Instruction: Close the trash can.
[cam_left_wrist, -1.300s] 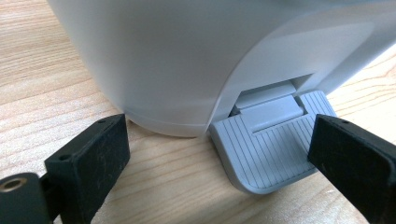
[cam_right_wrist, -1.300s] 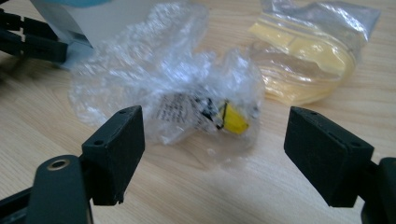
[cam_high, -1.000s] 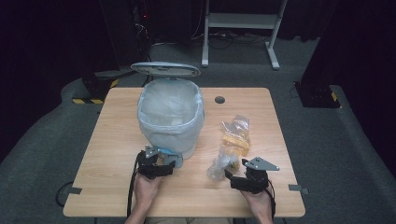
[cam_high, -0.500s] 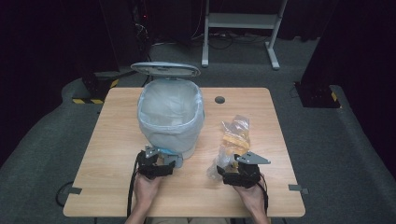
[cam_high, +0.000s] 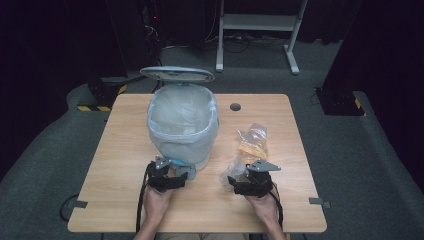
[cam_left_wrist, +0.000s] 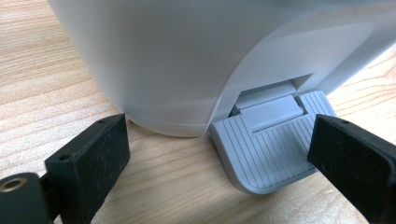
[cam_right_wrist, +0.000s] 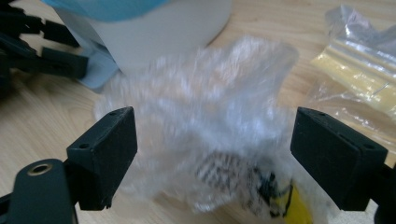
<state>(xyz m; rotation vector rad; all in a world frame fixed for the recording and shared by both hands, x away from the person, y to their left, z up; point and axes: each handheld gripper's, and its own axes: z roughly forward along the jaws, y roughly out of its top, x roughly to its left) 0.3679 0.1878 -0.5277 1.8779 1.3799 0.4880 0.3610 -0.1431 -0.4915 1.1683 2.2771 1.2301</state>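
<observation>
Crinkled clear plastic, a wrapper (cam_right_wrist: 201, 135), sits on the counter (cam_high: 120, 200) just right of the pedal bin (cam_high: 182, 125), framed by the right claw (cam_right_wrist: 212, 156), jaws spread wide and not yet closed on it. The left claw (cam_left_wrist: 215, 154), also wide, hovers at the bin's pedal (cam_left_wrist: 271, 149), likely pressing it, since the lid (cam_high: 177, 75) stands open for the drop.
</observation>
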